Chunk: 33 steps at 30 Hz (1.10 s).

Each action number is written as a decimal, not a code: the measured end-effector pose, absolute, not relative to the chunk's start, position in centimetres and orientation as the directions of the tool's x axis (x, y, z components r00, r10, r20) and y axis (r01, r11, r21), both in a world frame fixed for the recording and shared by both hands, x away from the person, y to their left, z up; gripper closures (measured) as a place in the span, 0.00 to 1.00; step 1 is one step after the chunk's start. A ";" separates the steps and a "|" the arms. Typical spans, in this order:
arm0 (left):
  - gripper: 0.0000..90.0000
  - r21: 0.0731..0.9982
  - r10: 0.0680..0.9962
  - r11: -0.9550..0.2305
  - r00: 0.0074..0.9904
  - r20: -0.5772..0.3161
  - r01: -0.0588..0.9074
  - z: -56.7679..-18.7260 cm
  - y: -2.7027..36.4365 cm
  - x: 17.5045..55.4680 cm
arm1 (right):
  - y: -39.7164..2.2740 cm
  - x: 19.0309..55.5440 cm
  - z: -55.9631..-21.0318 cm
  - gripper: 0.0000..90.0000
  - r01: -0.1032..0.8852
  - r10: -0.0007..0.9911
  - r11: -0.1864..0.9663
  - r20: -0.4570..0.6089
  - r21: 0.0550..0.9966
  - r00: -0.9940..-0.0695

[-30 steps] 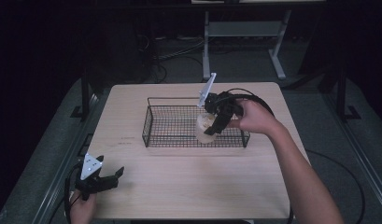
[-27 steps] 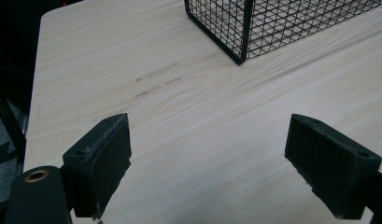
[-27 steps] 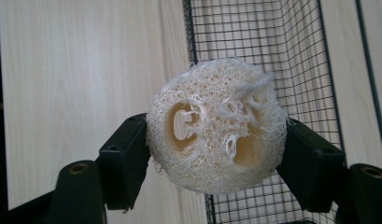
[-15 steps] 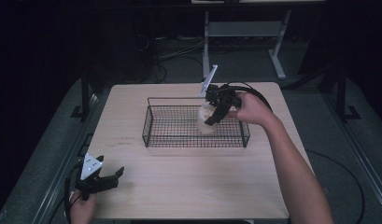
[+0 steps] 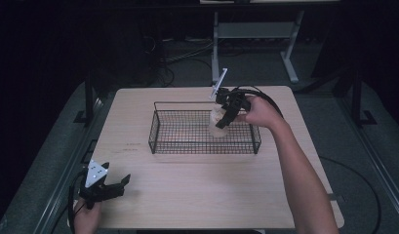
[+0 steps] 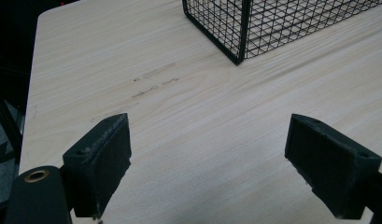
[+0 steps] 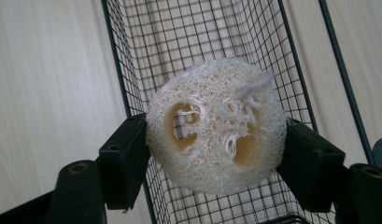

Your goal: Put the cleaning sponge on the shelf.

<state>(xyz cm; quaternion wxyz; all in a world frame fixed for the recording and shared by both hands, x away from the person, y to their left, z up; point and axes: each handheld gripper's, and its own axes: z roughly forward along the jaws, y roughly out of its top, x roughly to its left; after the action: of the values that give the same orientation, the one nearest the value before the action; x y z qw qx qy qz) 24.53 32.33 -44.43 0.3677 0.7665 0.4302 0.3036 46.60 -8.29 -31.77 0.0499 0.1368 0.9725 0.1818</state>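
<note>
A pale, fibrous loofah slice (image 7: 215, 125) with holes in it is clamped between the two black pads of my right gripper (image 7: 215, 154). In the high view that right gripper (image 5: 221, 122) holds the loofah (image 5: 216, 122) inside the right part of the black wire basket (image 5: 157, 131), just above its mesh floor. My left gripper (image 5: 116, 185) rests at the table's near left corner, jaws wide apart. In the left gripper view its pads (image 6: 101, 158) stand over bare wood with nothing between them, and a corner of the basket (image 6: 240, 42) lies beyond.
The basket sits mid-table on a light wooden tabletop (image 5: 197, 195). A black cable (image 5: 265, 97) loops from the right gripper. Beyond the table's far edge stand a grey metal stand (image 5: 255, 34) and cables on a dark floor.
My right gripper has carried the loofah to the back and down, lower into the basket. The left gripper has stayed where it was.
</note>
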 end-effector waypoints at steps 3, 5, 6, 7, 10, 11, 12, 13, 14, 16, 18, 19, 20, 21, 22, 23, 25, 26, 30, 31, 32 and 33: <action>0.15 0.824 0.882 -0.361 0.448 0.150 0.436 -44.4 32.3 24.5 | -8.2 47.0 -32.3 0.33 0.260 0.292 0.899 -0.041 0.352 -0.955; 0.15 0.824 0.881 -0.362 0.448 0.151 0.436 -44.4 32.3 24.5 | -8.1 47.2 -32.5 0.33 0.260 0.291 0.902 -0.042 0.345 -0.956; 0.15 0.824 0.881 -0.363 0.448 0.151 0.436 -44.4 32.3 24.5 | -8.0 47.3 -32.7 0.33 0.270 0.299 0.901 -0.034 0.340 -0.954; 0.15 0.825 0.882 -0.360 0.446 0.149 0.436 -44.4 32.3 24.5 | -8.0 47.4 -32.9 0.33 0.270 0.298 0.901 -0.034 0.338 -0.954; 0.15 0.825 0.884 -0.357 0.445 0.147 0.437 -44.4 32.4 24.5 | -7.9 47.7 -33.4 0.33 0.276 0.301 0.904 -0.029 0.326 -0.953; 0.15 0.825 0.884 -0.357 0.444 0.147 0.437 -44.4 32.4 24.5 | -7.9 47.8 -33.6 0.33 0.277 0.303 0.906 -0.032 0.321 -0.953; 0.15 0.825 0.884 -0.357 0.444 0.147 0.437 -44.4 32.4 24.5 | -7.8 47.9 -33.9 0.33 0.281 0.305 0.906 -0.026 0.317 -0.952; 0.15 0.825 0.884 -0.357 0.444 0.147 0.437 -44.4 32.4 24.5 | -7.8 47.9 -33.9 0.33 0.281 0.305 0.906 -0.026 0.317 -0.952; 0.15 0.825 0.884 -0.358 0.444 0.147 0.437 -44.4 32.4 24.5 | -7.8 47.9 -34.1 0.33 0.281 0.304 0.906 -0.025 0.317 -0.952; 0.15 0.825 0.883 -0.358 0.445 0.147 0.437 -44.4 32.4 24.5 | -7.9 48.1 -34.7 0.33 0.294 0.313 0.901 -0.010 0.318 -0.950; 0.15 0.825 0.883 -0.359 0.446 0.148 0.436 -44.4 32.4 24.5 | -8.1 48.2 -35.1 0.33 0.302 0.319 0.899 -0.004 0.317 -0.948; 0.15 0.825 0.883 -0.359 0.446 0.148 0.436 -44.4 32.4 24.5 | -8.1 48.2 -35.1 0.33 0.302 0.319 0.899 -0.004 0.317 -0.948; 0.15 0.825 0.884 -0.358 0.444 0.148 0.437 -44.4 32.4 24.5 | -8.2 48.3 -35.5 0.32 0.308 0.324 0.897 0.003 0.317 -0.946; 0.15 0.827 0.884 -0.357 0.444 0.148 0.435 -44.4 32.4 24.5 | -8.3 48.4 -35.7 0.33 0.313 0.327 0.897 0.008 0.313 -0.945; 0.15 0.826 0.884 -0.357 0.444 0.148 0.436 -44.4 32.4 24.5 | -8.3 48.4 -35.9 0.32 0.314 0.327 0.900 0.007 0.304 -0.945; 0.15 0.827 0.884 -0.357 0.444 0.148 0.435 -44.4 32.4 24.5 | -8.3 48.5 -36.1 0.32 0.314 0.327 0.900 0.008 0.301 -0.945; 0.15 0.826 0.883 -0.358 0.445 0.148 0.435 -44.4 32.4 24.5 | -8.2 48.5 -36.2 0.32 0.316 0.328 0.901 0.011 0.297 -0.945; 0.15 0.825 0.883 -0.359 0.445 0.149 0.437 -44.4 32.4 24.5 | -8.0 48.4 -36.4 0.32 0.318 0.328 0.901 0.014 0.295 -0.944; 0.15 0.825 0.882 -0.360 0.447 0.149 0.436 -44.3 32.4 24.5 | -7.7 48.5 -36.6 0.32 0.314 0.326 0.902 0.012 0.297 -0.945; 0.15 0.825 0.882 -0.360 0.447 0.149 0.436 -44.3 32.4 24.5 | -7.6 48.5 -36.6 0.32 0.313 0.324 0.901 0.012 0.302 -0.946; 0.15 0.825 0.882 -0.361 0.447 0.149 0.436 -44.3 32.4 24.5 | -7.6 48.5 -36.7 0.32 0.313 0.324 0.900 0.014 0.304 -0.946; 0.15 0.824 0.882 -0.360 0.447 0.148 0.438 -44.4 32.4 24.5 | -7.4 48.5 -36.8 0.32 0.311 0.321 0.902 0.018 0.300 -0.947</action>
<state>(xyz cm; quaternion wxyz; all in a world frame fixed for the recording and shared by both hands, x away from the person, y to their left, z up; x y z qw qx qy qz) 24.48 32.38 -44.36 0.3675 0.7673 0.4300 0.3022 48.52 -7.40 -36.82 0.0157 0.1620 0.9750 0.1511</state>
